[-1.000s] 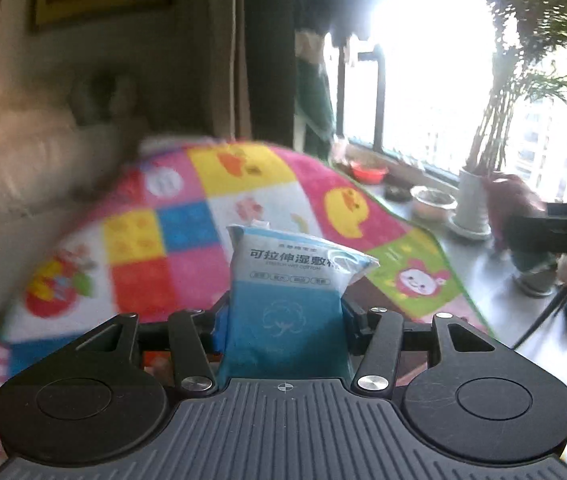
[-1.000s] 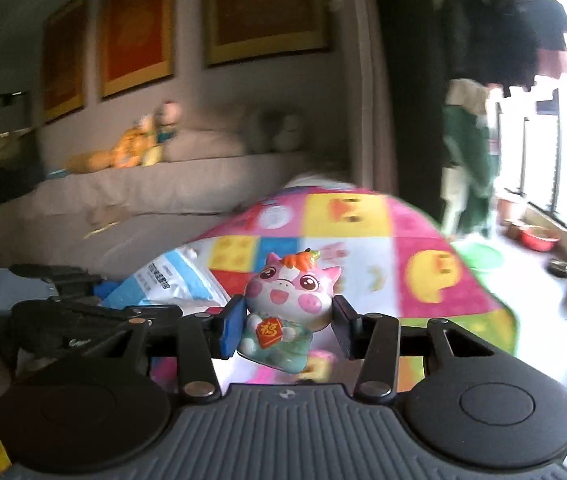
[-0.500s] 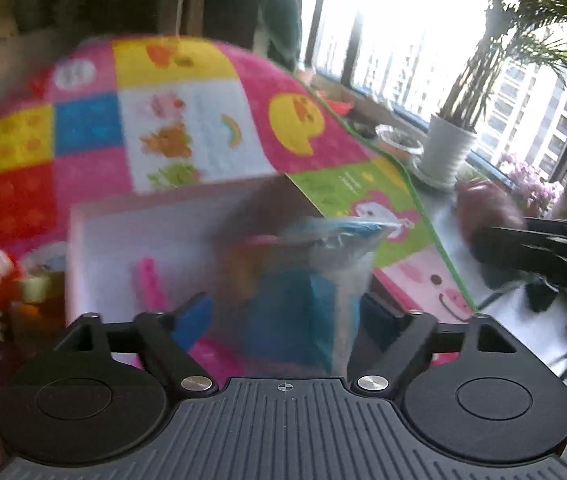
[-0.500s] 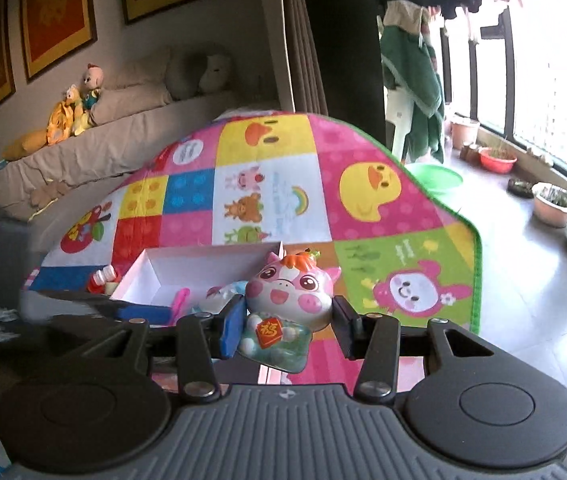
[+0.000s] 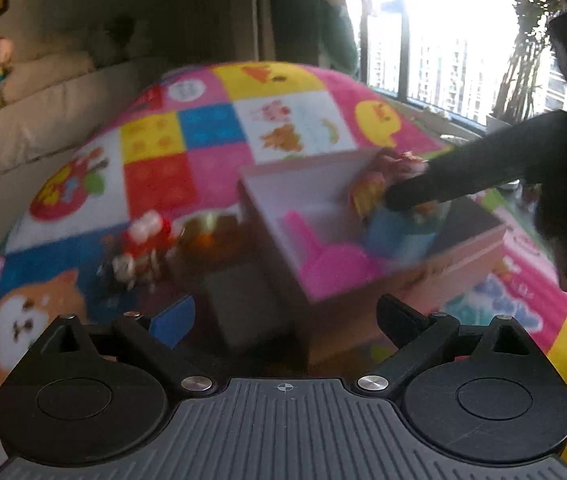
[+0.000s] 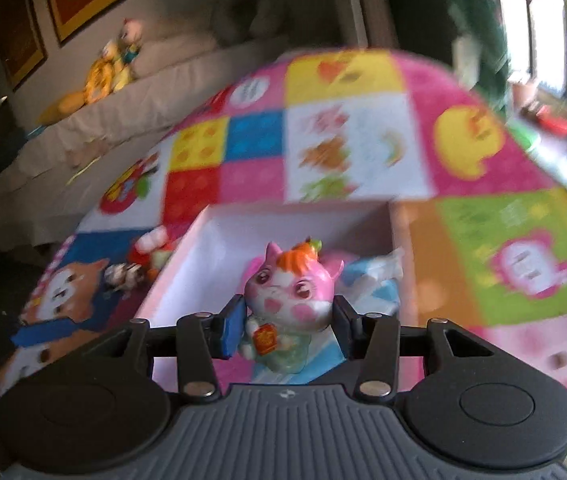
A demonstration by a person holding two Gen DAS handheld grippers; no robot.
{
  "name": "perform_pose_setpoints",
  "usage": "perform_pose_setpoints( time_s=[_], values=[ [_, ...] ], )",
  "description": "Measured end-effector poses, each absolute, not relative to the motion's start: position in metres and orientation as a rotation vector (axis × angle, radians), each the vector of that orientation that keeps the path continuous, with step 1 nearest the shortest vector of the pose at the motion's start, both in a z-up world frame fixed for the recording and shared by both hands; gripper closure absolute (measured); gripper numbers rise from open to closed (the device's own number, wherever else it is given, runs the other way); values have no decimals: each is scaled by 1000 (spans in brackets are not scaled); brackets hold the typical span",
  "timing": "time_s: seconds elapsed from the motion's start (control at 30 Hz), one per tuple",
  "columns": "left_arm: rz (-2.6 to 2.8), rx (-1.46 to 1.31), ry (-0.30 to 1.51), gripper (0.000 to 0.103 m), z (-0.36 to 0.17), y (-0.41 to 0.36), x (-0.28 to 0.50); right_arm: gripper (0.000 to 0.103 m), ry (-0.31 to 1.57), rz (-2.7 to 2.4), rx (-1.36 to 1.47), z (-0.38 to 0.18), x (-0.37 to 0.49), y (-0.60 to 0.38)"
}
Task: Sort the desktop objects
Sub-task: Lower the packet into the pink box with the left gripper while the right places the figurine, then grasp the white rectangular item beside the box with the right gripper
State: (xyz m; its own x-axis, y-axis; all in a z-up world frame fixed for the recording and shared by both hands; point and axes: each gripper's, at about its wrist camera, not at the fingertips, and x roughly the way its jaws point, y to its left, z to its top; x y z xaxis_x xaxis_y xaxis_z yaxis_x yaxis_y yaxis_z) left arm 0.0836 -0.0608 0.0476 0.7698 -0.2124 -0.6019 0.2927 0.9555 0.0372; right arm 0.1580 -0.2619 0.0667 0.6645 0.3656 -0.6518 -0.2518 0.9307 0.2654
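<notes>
My left gripper [image 5: 283,316] hangs just in front of the open white box [image 5: 303,188]; its jaws are opening and nothing is between them. The blue wet-wipe pack [image 5: 395,236] lies inside the box beside a pink scoop [image 5: 335,268]. In the right wrist view my right gripper [image 6: 287,320] is shut on a pink cat figure [image 6: 287,292] with orange hair, held upright over the box [image 6: 211,248] and above the blue pack [image 6: 375,280]. In the left wrist view the right gripper's dark finger [image 5: 443,184] reaches in from the right over the box.
The box sits on a colourful patchwork play mat [image 5: 211,128]. Several small toys [image 5: 143,248] lie on the mat just left of the box. A beige sofa [image 6: 171,80] with plush toys runs along the back left. A bright window is at the back right.
The left gripper let go of the blue pack, which now lies in the box, and its jaws spread wide. The right gripper came down over the box with the cat figure.
</notes>
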Motion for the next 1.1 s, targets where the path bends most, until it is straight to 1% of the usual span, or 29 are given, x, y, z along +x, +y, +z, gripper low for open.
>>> perform_pose_setpoints(
  time_s=[0.2,0.3,0.4,0.47,0.5,0.6,0.7,0.87,0.9,0.93,1.0,1.07,1.1],
  values=[
    [-212,93,655,2,34,-23,68,59,907,337,143,40,171,-242],
    [-166,64,664,1,29,-1,62,59,905,329,145,46,164,-250],
    [-123,28,674,1,24,19,59,59,860,315,118,63,156,-258],
    [-108,-1,684,1,19,28,58,55,845,280,89,71,154,-260],
    [-105,-12,689,1,17,30,58,47,851,272,83,73,157,-261],
    [-113,-25,694,0,12,33,55,47,842,254,75,79,160,-261],
    [-104,6,672,0,10,32,51,43,813,252,77,91,161,-256],
    [-76,-11,670,0,3,40,50,42,794,311,17,106,169,-217],
    [-76,-24,680,0,2,41,51,39,800,338,5,108,173,-205],
    [-75,-36,680,0,1,43,52,32,809,371,2,110,178,-192],
    [-70,-55,681,0,0,46,52,25,829,418,11,112,192,-168],
    [-71,-75,694,0,-2,48,54,25,844,451,-23,109,208,-140],
    [-75,-85,687,0,-1,50,54,30,845,458,-66,105,216,-125]
  ],
)
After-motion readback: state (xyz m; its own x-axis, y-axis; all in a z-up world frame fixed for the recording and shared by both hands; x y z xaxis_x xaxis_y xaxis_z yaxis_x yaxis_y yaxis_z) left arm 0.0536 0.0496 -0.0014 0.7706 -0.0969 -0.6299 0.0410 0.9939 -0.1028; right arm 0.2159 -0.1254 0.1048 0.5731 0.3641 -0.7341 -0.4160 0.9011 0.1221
